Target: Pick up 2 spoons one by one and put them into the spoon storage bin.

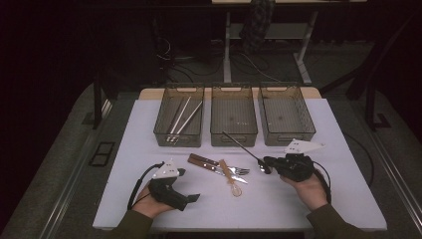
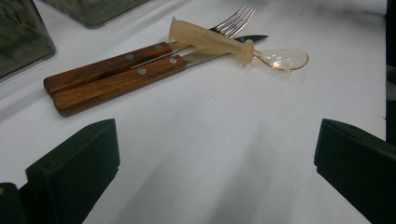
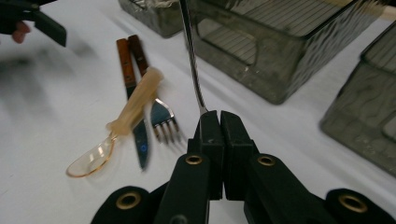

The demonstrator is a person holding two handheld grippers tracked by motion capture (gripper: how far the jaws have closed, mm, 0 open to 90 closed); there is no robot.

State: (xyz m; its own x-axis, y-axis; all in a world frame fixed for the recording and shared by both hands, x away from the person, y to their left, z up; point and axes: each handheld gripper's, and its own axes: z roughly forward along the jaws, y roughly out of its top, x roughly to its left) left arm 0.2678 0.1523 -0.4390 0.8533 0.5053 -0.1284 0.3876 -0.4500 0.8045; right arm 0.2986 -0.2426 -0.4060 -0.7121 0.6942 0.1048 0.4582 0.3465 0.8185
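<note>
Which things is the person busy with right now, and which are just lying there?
In the job:
right gripper, fingers shut on the metal utensil
three bins

Just lying there:
wooden-handled knife
wooden-handled fork
clear plastic spoon
left gripper, open, nothing in it

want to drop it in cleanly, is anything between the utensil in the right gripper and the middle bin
Nothing visible. The right gripper holds the metal utensil, its handle already pointing at the middle bin; the white table between is bare.
</note>
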